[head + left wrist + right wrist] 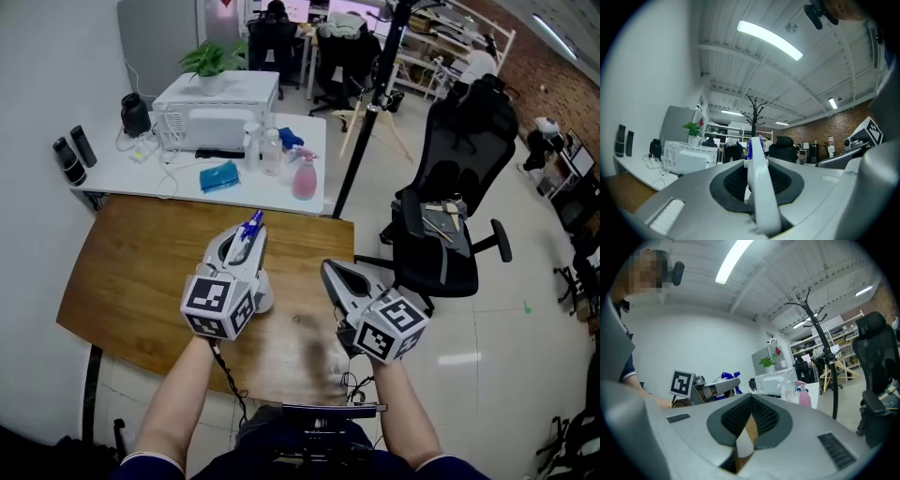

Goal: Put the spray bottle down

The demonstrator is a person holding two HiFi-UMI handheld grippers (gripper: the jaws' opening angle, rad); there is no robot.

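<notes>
Over the brown wooden table (122,272), my left gripper (246,242) is shut on a white spray bottle (262,291) with a blue nozzle (252,223). The bottle's base hangs just above or on the tabletop; I cannot tell which. In the left gripper view the bottle's white neck (759,187) stands clamped between the jaws, blue tip on top. My right gripper (330,272) hovers to the right of the bottle, apart from it, jaws together and holding nothing. The right gripper view shows its pads (761,416) meeting, and the left gripper (712,389) with the blue nozzle (727,377) at its left.
A white table (141,173) behind the wooden one carries a microwave (217,112), a pink spray bottle (304,178), clear bottles (270,150) and a blue cloth (219,175). A black pole (370,112) and a black office chair (455,197) stand at the right.
</notes>
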